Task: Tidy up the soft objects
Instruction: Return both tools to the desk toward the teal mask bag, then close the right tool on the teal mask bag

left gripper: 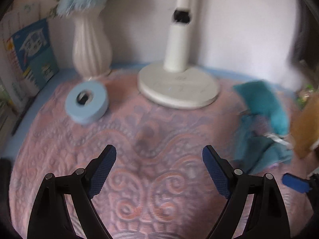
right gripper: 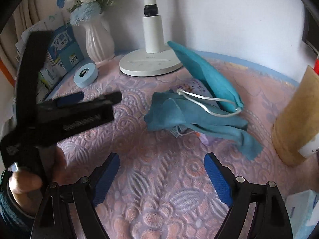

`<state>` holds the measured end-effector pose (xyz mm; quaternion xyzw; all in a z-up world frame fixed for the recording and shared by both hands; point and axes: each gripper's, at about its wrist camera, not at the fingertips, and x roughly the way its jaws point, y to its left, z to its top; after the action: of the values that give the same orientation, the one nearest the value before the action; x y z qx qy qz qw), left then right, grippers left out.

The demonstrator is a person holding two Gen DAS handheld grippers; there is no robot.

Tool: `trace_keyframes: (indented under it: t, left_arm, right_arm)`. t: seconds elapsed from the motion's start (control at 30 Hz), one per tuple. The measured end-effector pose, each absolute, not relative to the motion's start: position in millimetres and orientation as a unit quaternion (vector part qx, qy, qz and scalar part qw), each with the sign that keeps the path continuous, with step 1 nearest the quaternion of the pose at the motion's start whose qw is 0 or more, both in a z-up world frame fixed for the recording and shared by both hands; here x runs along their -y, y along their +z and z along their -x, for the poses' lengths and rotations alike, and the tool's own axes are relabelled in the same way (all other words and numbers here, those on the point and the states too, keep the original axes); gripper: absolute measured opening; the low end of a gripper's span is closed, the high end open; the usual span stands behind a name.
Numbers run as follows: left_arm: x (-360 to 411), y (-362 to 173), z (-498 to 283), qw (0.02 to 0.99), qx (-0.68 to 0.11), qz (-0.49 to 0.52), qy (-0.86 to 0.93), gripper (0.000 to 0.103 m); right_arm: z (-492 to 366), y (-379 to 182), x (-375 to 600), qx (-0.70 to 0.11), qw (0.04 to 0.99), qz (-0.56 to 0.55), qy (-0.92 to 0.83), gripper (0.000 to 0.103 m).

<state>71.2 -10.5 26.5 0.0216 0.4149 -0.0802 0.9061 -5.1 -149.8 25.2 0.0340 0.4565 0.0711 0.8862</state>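
**Both grippers held apart over the quilted cover, teal cloths lying to the right**

From the left wrist view, which was blurred, the left gripper was seen with its blue-padded fingers spread wide and nothing between them, above a bare stretch of the pink quilted cover. Toward the far edge, a light blue tape roll was seen just in front of a white vase, with a white lamp base beside them. The teal cloths were seen at the right margin, near a tan cylinder.

From the right wrist view, the right gripper was likewise seen parted and unloaded. The teal cloths were found ahead of it, crumpled on the cover, with a white cord looped across them and one teal piece propped up beside the lamp base. Open cover was left between the fingertips and the cloths. The left gripper was seen at the left, well apart from the cloths, held by a hand. Books were seen leaning at the left edge.
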Motion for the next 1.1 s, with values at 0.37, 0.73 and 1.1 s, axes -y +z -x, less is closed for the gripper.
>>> trace_keyframes:
  t: [0.37,0.73,1.1]
  left_arm:
    - [4.9,21.7,-75.5,0.901,-0.427,0.002,-0.068,0.088]
    - [-9.5,17.9,-86.3,0.891,-0.446,0.042,-0.069,0.091]
    - [-117.8,71.3,-65.3,0.903,-0.406,0.14,0.01,0.091]
  right_arm:
    - [-7.2,11.9,147.9,-0.455,0.888,-0.046,0.055,0.088]
    - [-9.1,7.0,137.5,-0.463,0.884,-0.016,0.059,0.101]
    - [19.7,70.6,127.7,-0.402,0.909,0.078,0.075,0.101]
